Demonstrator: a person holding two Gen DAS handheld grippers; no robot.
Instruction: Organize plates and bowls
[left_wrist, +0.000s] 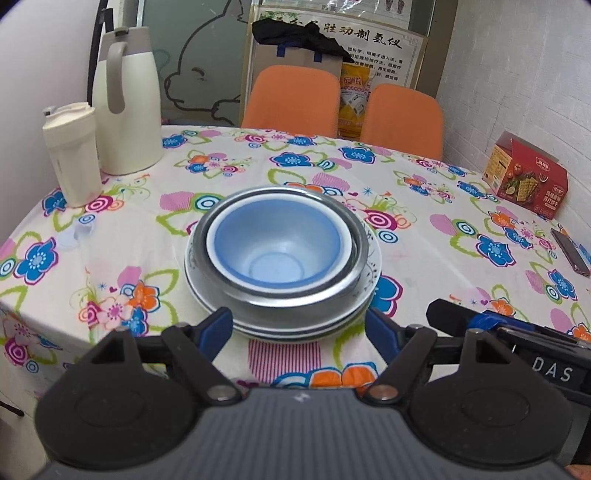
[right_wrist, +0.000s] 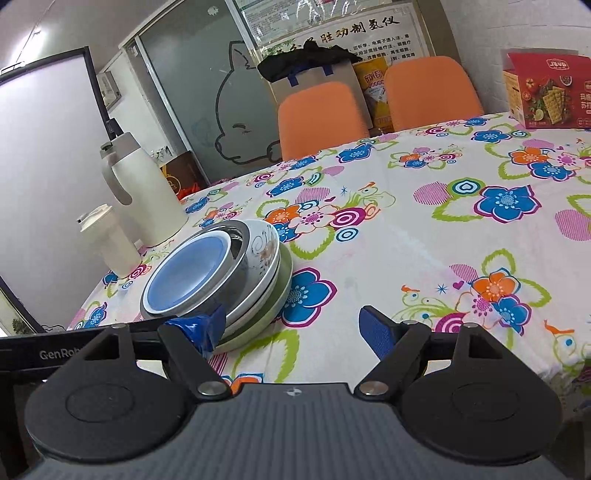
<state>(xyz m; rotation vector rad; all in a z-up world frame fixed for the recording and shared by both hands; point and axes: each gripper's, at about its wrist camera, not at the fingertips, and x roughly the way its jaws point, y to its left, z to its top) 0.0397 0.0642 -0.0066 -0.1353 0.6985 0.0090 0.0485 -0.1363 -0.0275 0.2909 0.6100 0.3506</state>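
Blue bowl (left_wrist: 277, 243) is nesting inside a steel bowl (left_wrist: 295, 299) atop stacked plates (left_wrist: 280, 326) on the floral tablecloth (left_wrist: 424, 258). Left gripper (left_wrist: 299, 326) and right gripper (right_wrist: 291, 328) are hovering wide open, gripping nothing.

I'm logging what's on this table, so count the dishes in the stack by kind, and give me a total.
Bowls: 2, a blue bowl inside a metal bowl.
Plates: 3, a flowered plate on top, a second white plate under it, a green plate at the bottom.
Total: 5.
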